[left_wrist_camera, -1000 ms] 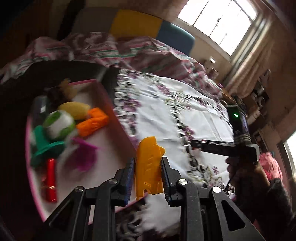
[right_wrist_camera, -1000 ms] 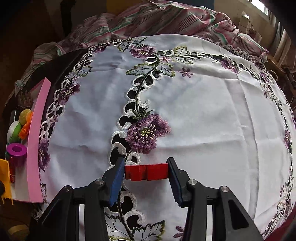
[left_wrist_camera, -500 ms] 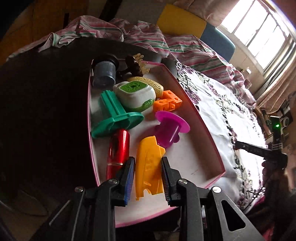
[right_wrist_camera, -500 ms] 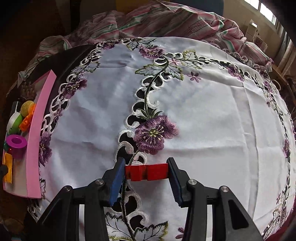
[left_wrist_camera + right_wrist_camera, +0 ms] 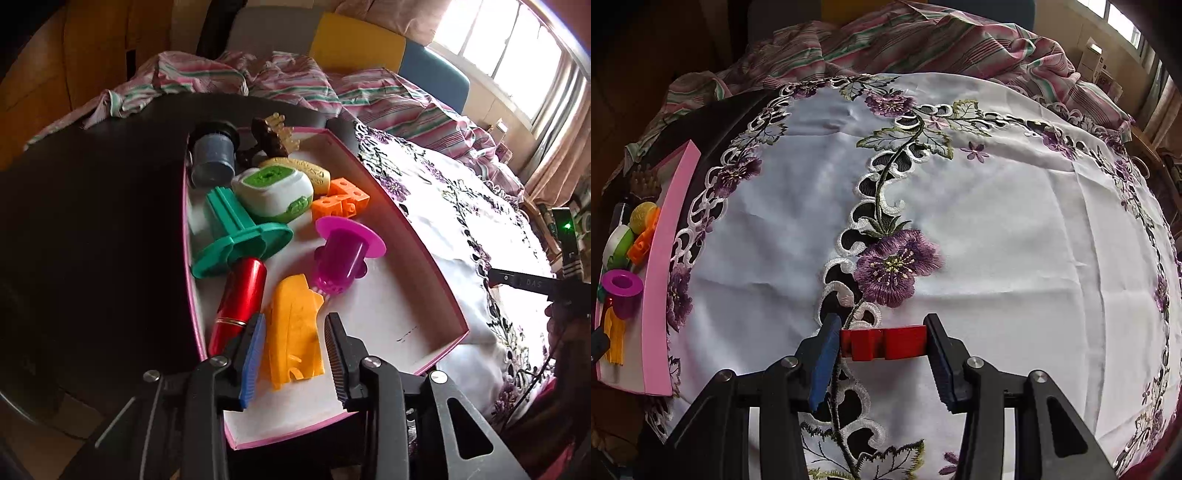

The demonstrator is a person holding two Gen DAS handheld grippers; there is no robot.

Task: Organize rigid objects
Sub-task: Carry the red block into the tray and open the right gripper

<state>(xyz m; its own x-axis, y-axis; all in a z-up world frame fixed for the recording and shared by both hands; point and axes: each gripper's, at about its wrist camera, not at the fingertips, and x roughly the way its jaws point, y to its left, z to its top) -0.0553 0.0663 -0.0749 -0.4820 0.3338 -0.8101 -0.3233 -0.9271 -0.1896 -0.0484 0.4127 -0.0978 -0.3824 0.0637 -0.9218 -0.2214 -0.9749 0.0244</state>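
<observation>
In the left wrist view a yellow plastic piece lies on the floor of the pink-rimmed box, against a magenta cup. My left gripper straddles it and its jaws are opening; the pads stand just off its sides. In the right wrist view my right gripper is shut on a red block, held above the white embroidered tablecloth. The box shows at that view's left edge.
Inside the box also lie a green plunger shape, a red cylinder, an orange block, a white-and-green case and a grey cup. Striped cloth is heaped behind the dark table.
My left gripper swung from the tablecloth's edge over the box and lowered the yellow piece onto its floor; the jaws have begun to part. The right gripper kept still with the red block.
</observation>
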